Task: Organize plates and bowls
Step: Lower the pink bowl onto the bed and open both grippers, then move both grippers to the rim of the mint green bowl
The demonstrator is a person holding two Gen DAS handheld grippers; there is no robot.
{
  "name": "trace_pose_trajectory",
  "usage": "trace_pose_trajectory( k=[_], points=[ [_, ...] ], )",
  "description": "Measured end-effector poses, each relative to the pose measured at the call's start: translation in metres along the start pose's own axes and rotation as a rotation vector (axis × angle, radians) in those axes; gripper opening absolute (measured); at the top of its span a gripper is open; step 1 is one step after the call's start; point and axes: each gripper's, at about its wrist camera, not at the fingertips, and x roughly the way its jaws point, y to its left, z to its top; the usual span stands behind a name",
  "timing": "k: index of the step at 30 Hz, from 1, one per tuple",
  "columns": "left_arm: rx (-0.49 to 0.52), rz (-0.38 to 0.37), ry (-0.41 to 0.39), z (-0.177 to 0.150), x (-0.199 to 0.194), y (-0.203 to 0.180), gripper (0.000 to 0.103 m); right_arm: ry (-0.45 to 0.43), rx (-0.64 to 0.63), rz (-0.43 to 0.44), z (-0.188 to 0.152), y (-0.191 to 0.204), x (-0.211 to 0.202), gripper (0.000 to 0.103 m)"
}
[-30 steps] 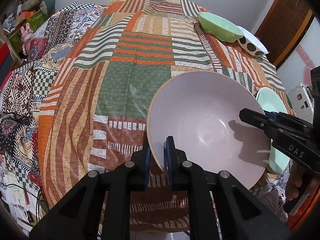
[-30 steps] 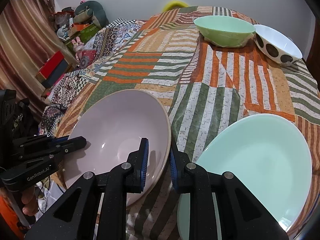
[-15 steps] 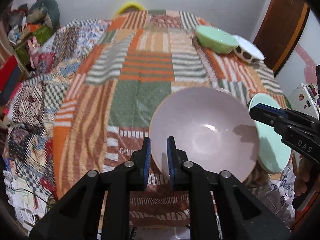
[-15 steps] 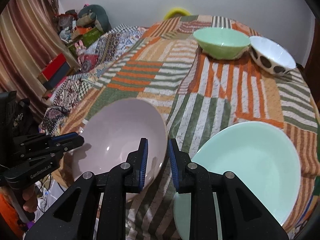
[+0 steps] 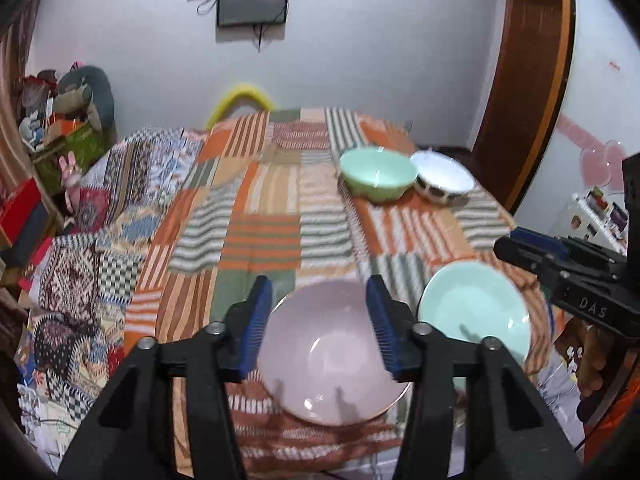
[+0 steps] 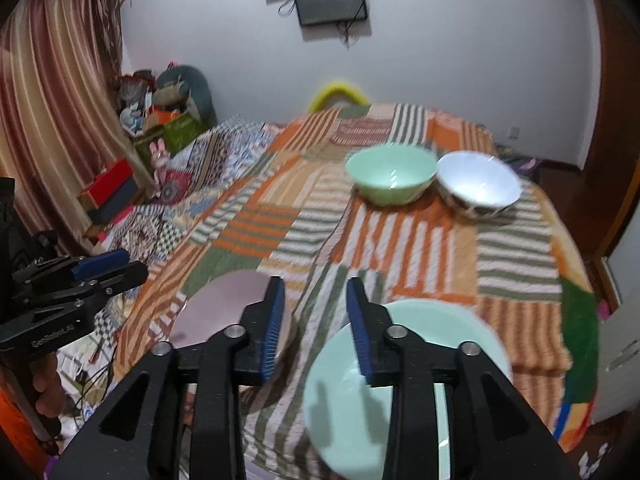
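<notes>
A pink plate (image 5: 328,356) lies on the patchwork cloth at the table's near edge, with a mint plate (image 5: 474,312) to its right. My left gripper (image 5: 320,322) is open and empty above the pink plate. My right gripper (image 6: 316,326) is open and empty, raised between the pink plate (image 6: 224,304) and the mint plate (image 6: 380,392). A mint bowl (image 6: 390,174) and a white spotted bowl (image 6: 478,190) stand side by side at the far right of the table.
The table wears a striped patchwork cloth (image 5: 260,220). A bed with patterned covers (image 5: 100,216) lies to the left. Boxes and toys (image 6: 160,120) pile up by the curtain. A wooden door (image 5: 528,80) is at the right.
Both grippers have opened and pulled back and up from the plates. The pink plate, which the left gripper held by its rim, now lies free on the cloth.
</notes>
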Motion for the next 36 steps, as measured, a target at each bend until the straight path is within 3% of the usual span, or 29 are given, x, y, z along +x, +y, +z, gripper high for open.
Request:
trace_pose_trajectory(
  k=[7,15,25,31,36],
  points=[
    [0.007,-0.018,-0.061,0.037,0.001,-0.016,0.067,-0.060,0.019,-0.053,0.016,-0.024,-0.015,0.047],
    [0.002,-0.048,-0.040,0.082,0.046,-0.025,0.068,-0.075,0.051,-0.077,0.038,-0.052,-0.005,0.047],
    [-0.015,-0.065,0.063,0.121,0.148,-0.027,0.068,-0.009,0.099,-0.090,0.065,-0.083,0.055,0.047],
    [-0.059,-0.064,0.159,0.129,0.222,-0.018,0.068,0.058,0.103,-0.115,0.075,-0.097,0.102,0.047],
    [-0.056,-0.061,0.218,0.129,0.274,-0.021,0.068,0.090,0.144,-0.088,0.078,-0.109,0.131,0.047]
  ],
)
